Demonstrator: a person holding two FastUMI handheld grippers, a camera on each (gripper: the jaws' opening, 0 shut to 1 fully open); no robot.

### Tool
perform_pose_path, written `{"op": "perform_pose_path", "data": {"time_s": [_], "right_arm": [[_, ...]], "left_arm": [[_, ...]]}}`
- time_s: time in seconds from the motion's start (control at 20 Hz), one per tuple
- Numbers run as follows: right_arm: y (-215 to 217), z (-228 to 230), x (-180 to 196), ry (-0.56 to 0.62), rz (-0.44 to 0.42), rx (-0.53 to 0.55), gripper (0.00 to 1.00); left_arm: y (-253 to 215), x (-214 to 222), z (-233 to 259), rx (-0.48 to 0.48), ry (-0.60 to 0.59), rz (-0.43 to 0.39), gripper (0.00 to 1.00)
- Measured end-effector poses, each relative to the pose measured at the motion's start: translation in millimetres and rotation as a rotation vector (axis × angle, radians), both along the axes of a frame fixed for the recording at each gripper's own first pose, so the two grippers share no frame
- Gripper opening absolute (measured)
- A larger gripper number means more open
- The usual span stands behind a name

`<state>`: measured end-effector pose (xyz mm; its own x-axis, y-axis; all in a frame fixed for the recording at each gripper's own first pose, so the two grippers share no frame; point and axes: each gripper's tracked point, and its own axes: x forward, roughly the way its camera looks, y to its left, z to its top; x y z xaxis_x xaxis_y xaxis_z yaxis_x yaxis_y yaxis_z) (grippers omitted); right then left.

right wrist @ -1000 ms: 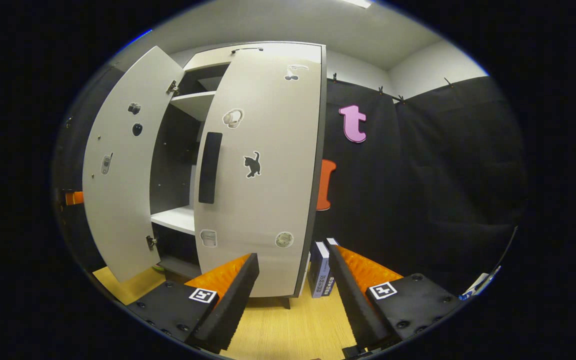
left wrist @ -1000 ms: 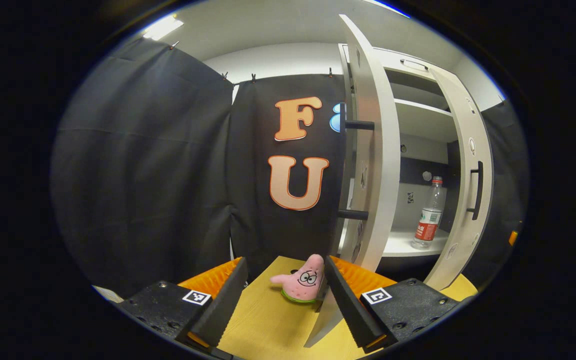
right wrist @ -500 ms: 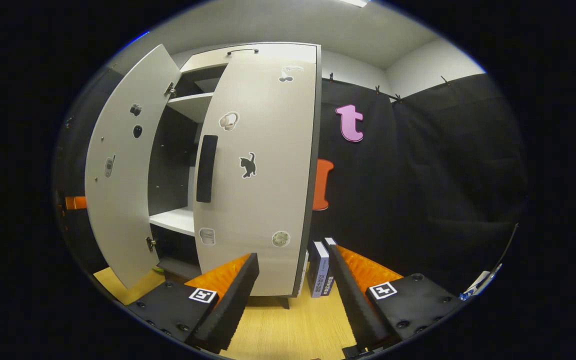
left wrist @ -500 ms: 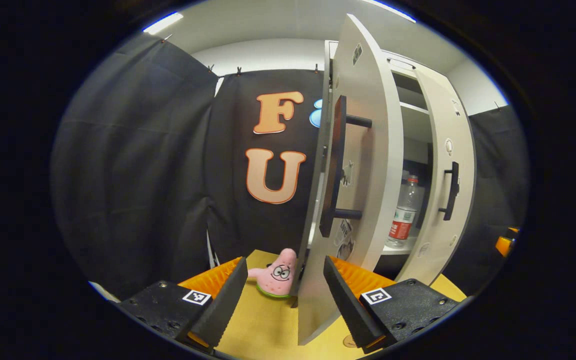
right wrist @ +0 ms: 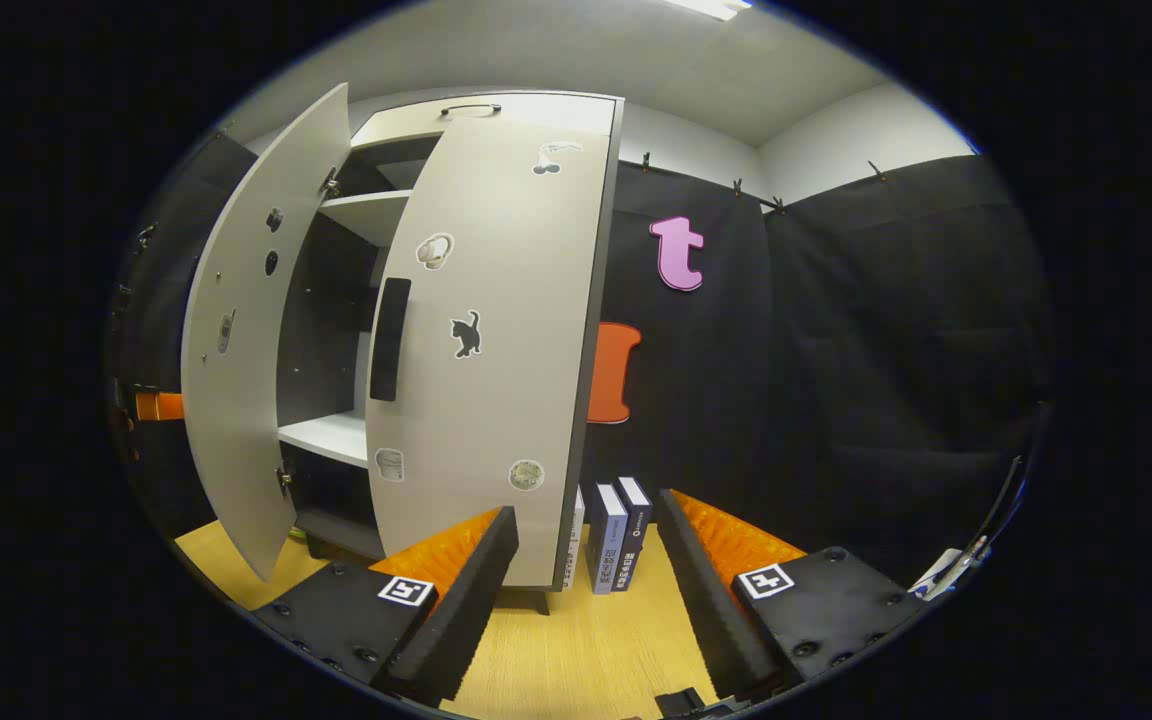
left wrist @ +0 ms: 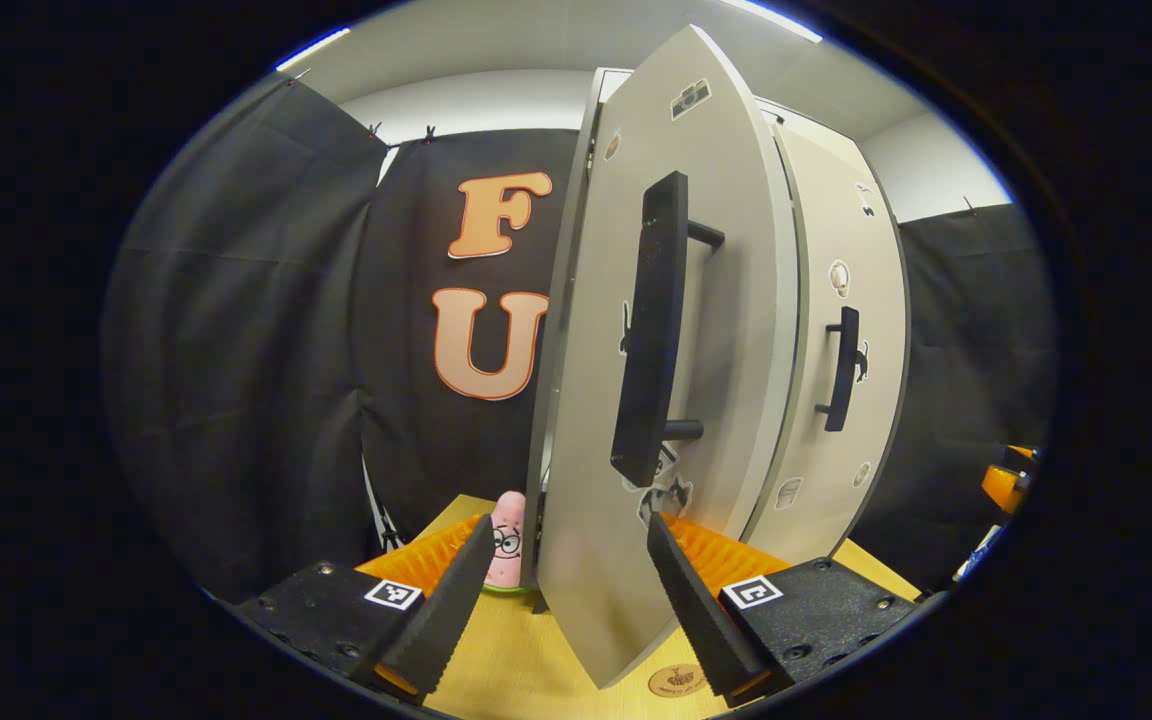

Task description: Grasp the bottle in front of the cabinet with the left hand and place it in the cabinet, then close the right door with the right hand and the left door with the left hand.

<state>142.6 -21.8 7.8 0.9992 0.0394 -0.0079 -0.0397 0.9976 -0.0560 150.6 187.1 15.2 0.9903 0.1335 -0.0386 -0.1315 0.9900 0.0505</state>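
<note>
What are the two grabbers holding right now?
Nothing. The left gripper is open, with the left door's lower edge between its fingers, though contact cannot be told. The right gripper is open over the table.

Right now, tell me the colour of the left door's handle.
Black handle on the pale grey left door, clearest in the left gripper view.

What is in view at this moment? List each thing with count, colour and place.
Cabinet: one, light grey, on the table.
Right door: one, light grey with stickers, shut or nearly so.
Left door: one, light grey with a black handle, partly open.
Shelves: two, white, inside the cabinet.
Plush toy: one, pink, behind the left door's edge.
Books: at least two, dark blue, upright right of the cabinet.
Table: one, light wood.
Left gripper: jaws open, either side of the left door's lower edge.
Right gripper: jaws open, empty.
</note>
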Motion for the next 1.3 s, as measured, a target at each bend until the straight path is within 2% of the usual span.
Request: {"op": "perform_pose_path", "data": {"time_s": [0.4, 0.6, 0.65, 0.7, 0.75, 0.85, 0.9, 0.95, 1.0, 1.3], "right_arm": [[-31.7, -4.5, -13.1, 0.01, -0.063, 0.008, 0.95], [-47.4, -5.0, -17.8, 0.013, -0.094, 0.014, 0.95], [-50.3, -5.2, -18.6, 0.013, -0.1, 0.015, 0.88], [-54.0, -5.5, -19.7, 0.013, -0.107, 0.016, 0.88], [-56.5, -5.8, -20.5, 0.014, -0.113, 0.015, 0.95], [-59.8, -5.3, -23.2, 0.015, -0.124, 0.016, 0.95], [-62.8, -6.0, -22.4, 0.015, -0.129, 0.017, 0.88], [-64.3, -7.0, -22.8, 0.016, -0.133, 0.018, 0.88], [-66.3, -8.8, -22.6, 0.019, -0.137, 0.019, 0.95], [-77.2, -13.3, -22.4, 0.025, -0.162, 0.02, 0.95]], "left_arm": [[-22.6, 24.3, -2.8, 0.045, 0.006, -0.025, 0.96], [-37.3, 41.8, -6.4, 0.029, 0.004, -0.054, 0.94], [-42.8, 47.8, -7.9, 0.023, 0.004, -0.066, 0.94], [-48.6, 54.4, -9.6, 0.021, 0.005, -0.08, 0.92], [-53.0, 63.1, -11.2, 0.02, 0.005, -0.091, 0.92], [-64.3, 79.7, -11.4, 0.013, -0.004, -0.113, 0.92], [-71.5, 89.4, -10.9, 0.011, -0.006, -0.125, 0.94], [-77.1, 99.1, -13.4, 0.008, -0.005, -0.133, 0.92], [-82.8, 107.0, -16.5, 0.002, 0.001, -0.139, 0.92], [-86.6, 117.8, -18.7, -0.015, -0.005, -0.125, 0.94]]}}
